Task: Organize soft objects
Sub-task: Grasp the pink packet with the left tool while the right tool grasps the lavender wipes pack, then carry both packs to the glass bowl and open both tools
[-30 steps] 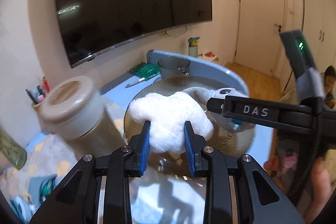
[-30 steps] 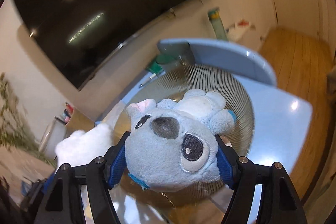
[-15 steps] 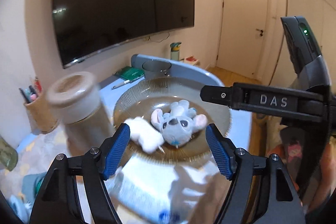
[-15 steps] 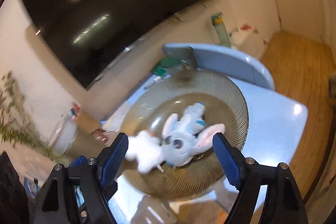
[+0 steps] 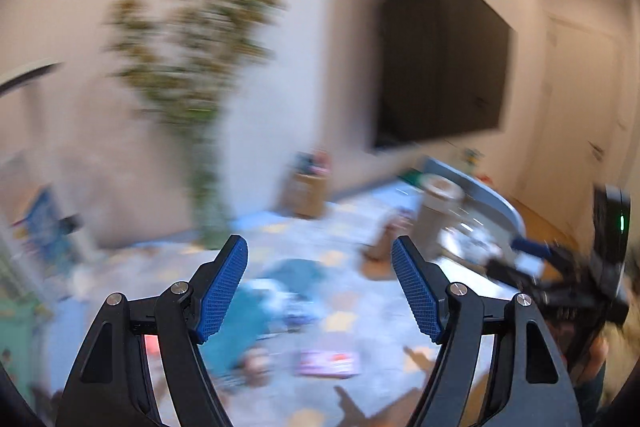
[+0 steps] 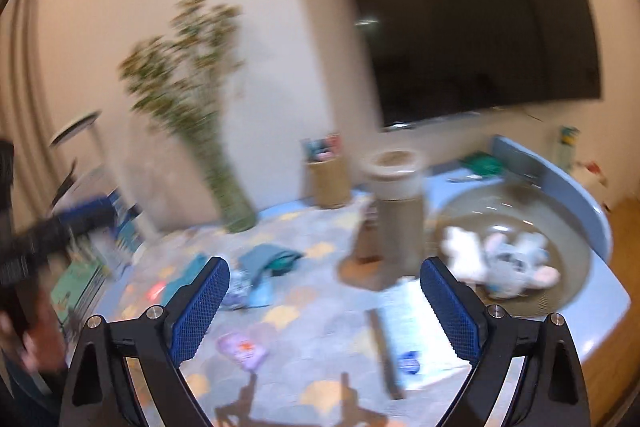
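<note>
Now both tongs are hanging empty: the left tongs [image 5: 320, 291] are gaping wide, and the right tongs [image 6: 325, 307] have just been opening wider. Blurred, the white toy [image 6: 464, 251] and grey plush [image 6: 516, 263] are lying together in the bowl [image 6: 572, 227] on the table [image 6: 320, 331].

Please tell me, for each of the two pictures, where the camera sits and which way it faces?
Left wrist: on the left tongs, open and empty, facing the blurred table, plant and TV; the right tongs' body shows at right.
Right wrist: on the right tongs, open and empty, facing the bowl with the plush toys.
Shared: plant, TV, beige jar.
</note>
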The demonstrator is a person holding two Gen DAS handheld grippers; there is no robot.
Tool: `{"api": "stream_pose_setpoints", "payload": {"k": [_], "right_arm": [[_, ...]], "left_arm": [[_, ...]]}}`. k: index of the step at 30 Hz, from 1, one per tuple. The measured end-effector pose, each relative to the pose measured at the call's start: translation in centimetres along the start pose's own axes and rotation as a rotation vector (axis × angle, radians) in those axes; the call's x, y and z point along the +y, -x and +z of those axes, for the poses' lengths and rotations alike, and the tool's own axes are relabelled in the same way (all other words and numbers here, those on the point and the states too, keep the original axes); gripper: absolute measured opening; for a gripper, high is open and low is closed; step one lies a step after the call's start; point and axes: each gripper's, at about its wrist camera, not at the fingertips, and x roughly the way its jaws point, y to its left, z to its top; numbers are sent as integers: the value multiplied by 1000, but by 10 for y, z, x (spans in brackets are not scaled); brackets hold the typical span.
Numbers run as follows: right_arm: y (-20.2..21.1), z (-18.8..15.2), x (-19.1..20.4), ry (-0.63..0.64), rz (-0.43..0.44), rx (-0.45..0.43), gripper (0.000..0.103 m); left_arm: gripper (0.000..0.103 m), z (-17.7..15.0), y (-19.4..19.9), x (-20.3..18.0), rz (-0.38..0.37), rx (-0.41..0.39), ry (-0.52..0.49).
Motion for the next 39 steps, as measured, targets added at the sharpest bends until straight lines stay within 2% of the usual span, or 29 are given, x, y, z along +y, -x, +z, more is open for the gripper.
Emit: {"api": "stream_pose_setpoints", "payload": {"k": [3, 5, 6, 9, 13, 16, 18, 21, 22, 25, 26, 28, 30, 32, 33, 35, 39], "right_arm": [[-20, -6, 35, 59, 47, 36, 96], [-39, -15, 53, 96, 64, 83, 96], [-47, -20, 59, 109, 73, 108, 96], [-82, -43, 77, 147, 84, 207, 96], [-131, -78, 87, 201, 75, 352, 96], [-151, -96, 89, 236, 83, 414, 96], [-164, -108, 89, 268, 85, 452, 96], [-175, -118, 92, 338, 73, 473, 96], [-179, -121, 93, 353, 71, 481, 96], [-188, -125, 91, 368, 46, 504, 96], [-192, -126, 89, 367, 42, 513, 96], [-201, -128, 85, 352, 45, 531, 96], [-205, -128, 83, 350, 51, 536, 96], [-210, -129, 83, 357, 61, 546, 91], [-213, -130, 83, 362, 75, 555, 84], [-213, -130, 85, 376, 89, 547, 83], [-218, -127, 91, 401, 115, 537, 83]], "left_arm": [[74, -2, 30, 43, 77, -47, 48], [88, -13, 38, 66, 138, -52, 72], [90, -24, 37, 80, 158, -37, 97], [91, -59, 10, 113, 161, 49, 183], [89, -116, -32, 140, 126, 172, 278], [84, -144, -67, 157, 159, 251, 315], [80, -158, -89, 173, 213, 316, 321], [79, -170, -111, 187, 247, 387, 327], [76, -173, -115, 189, 265, 395, 317], [76, -171, -133, 201, 351, 420, 265], [76, -168, -138, 207, 358, 420, 267], [76, -162, -146, 222, 307, 403, 287], [76, -159, -162, 232, 238, 439, 272], [62, -159, -178, 235, 247, 474, 204], [59, -160, -185, 236, 233, 490, 180], [49, -163, -193, 237, 199, 512, 174], [49, -166, -201, 232, 154, 524, 139]]}}
